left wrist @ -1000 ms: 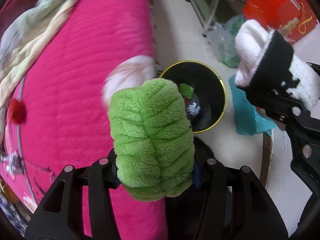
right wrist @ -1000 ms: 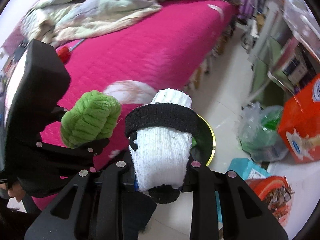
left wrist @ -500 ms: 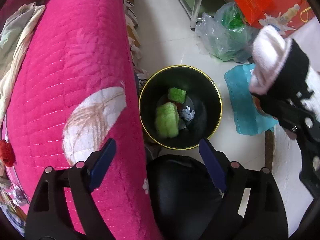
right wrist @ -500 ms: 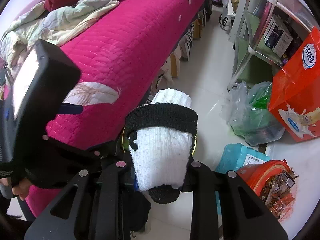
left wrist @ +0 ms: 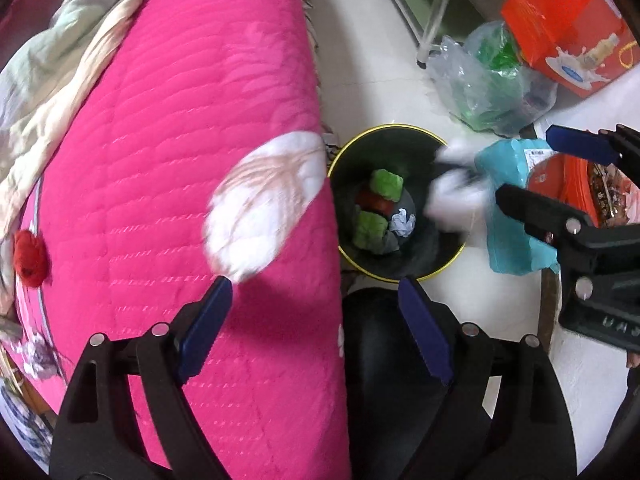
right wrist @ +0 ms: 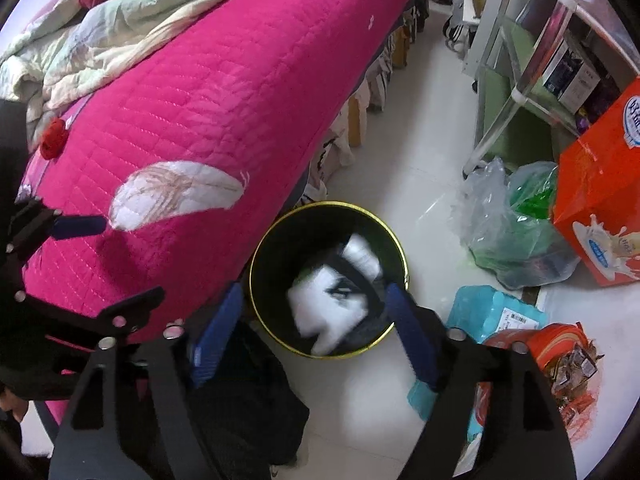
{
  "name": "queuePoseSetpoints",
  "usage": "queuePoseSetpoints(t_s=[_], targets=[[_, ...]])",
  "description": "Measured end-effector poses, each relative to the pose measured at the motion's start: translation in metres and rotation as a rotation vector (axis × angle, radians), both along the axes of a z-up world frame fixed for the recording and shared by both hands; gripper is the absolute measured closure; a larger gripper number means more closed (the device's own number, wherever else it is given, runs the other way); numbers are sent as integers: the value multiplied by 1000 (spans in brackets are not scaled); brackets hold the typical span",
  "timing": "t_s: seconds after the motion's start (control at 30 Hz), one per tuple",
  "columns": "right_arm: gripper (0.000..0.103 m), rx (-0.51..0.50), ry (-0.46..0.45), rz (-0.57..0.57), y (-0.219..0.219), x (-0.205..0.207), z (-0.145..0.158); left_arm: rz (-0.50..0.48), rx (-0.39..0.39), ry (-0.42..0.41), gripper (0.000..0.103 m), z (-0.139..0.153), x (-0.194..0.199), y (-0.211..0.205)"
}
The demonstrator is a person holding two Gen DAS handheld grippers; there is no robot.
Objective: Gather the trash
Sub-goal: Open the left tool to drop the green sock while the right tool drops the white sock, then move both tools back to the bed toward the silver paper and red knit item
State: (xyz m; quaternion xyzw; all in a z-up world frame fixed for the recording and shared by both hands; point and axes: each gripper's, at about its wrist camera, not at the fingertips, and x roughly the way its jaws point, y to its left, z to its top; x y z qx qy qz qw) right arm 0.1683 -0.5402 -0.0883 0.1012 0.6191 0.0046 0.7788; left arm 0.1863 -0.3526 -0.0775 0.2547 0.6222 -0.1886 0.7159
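Observation:
A black bin with a yellow rim [left wrist: 448, 268] [right wrist: 256, 256] stands on the floor beside the pink bed. Two green fluffy pieces [left wrist: 386, 185], something red and a crumpled paper ball [left wrist: 403, 222] lie inside it. A white sock with a black band [right wrist: 336, 300] [left wrist: 454, 196] is blurred in mid-fall over the bin, touching neither gripper. My right gripper [right wrist: 316, 330] hangs above the bin, its jaws opening and nothing pressed between them. My left gripper [left wrist: 316, 324] stands open and empty over the bed's edge and the bin.
The pink quilted bed [left wrist: 160, 160] with crumpled bedding [right wrist: 100, 40] fills the left. On the white floor lie a teal packet [right wrist: 492, 312], a clear bag with green contents [right wrist: 512, 232], an orange carton [right wrist: 600, 200] and an orange bag of wrappers [right wrist: 568, 364]. A shelf frame [right wrist: 520, 80] stands behind.
The left gripper let the green fluffy piece drop into the bin and stays open. The right gripper's jaws have parted and the white sock is falling toward the bin.

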Motion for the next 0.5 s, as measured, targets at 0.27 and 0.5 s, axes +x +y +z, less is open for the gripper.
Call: queuePoseSetpoints(t_s=[0.27,0.5], targets=[[30,-8,-64,98,44,12,27,119,-69,-29,20,31,-7,47],[30,-2,-142,214,101,34,58,228,-85,-79,20,56,-9,104]])
